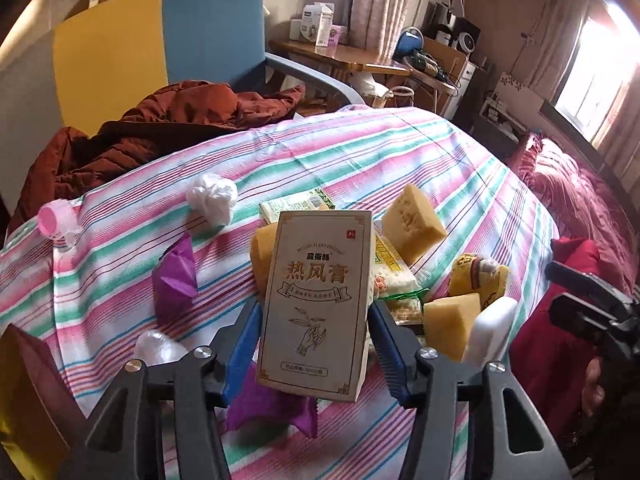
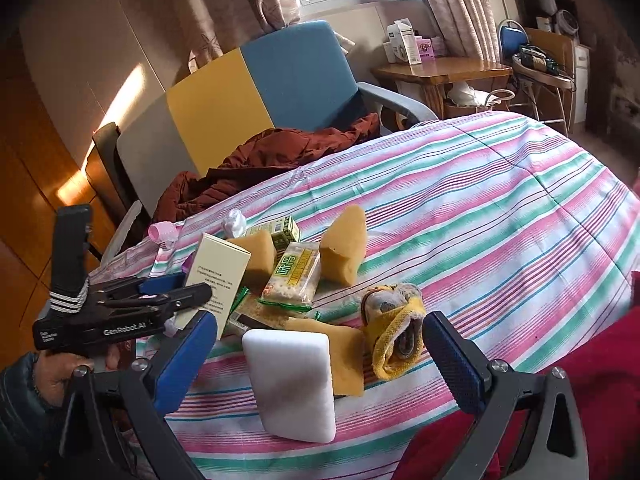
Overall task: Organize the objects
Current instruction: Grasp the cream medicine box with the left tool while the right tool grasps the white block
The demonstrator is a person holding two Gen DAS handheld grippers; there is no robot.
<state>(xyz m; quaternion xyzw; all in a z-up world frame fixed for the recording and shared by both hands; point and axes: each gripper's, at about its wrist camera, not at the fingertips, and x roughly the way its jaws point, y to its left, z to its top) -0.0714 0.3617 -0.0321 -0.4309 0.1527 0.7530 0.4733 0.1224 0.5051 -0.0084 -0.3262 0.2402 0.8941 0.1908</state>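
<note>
Looking through the left wrist view first. Left gripper (image 1: 314, 312) clamped on the beige printed carton (image 1: 316, 300), one blue pad flat against each long edge, jaws roughly half spread. Carton upright in frame, long axis 12 to 6, printed face toward the lens, lower end hanging just over a purple wrapper (image 1: 272, 404). Striped bedspread (image 1: 360, 152) below. Main heap of clutter at 2 to 3 o'clock of the carton: yellow sponge wedges, snack packet, white block (image 1: 492, 328) at the near edge. Right gripper only partly seen at far 3 o'clock.

Switching to the right wrist view. Right gripper (image 2: 320, 344) spread wide, nothing held, neither pad touching anything. White block (image 2: 292, 380) standing on end between the jaws, long axis near 12 to 6 with a slight lean, broad face to the lens, closer to the 9 o'clock pad than to the 3 o'clock one. Yellow sponge slab (image 2: 348, 356) touching it behind, at 2 o'clock. Left gripper (image 2: 192, 292) at 9 o'clock with the carton (image 2: 218, 276) gripped and tilted.

Judged: right hand nearer the white block; a small shift toward 9 o'clock needed to centre it before closing. Risk: catching the sponge slab as well.
</note>
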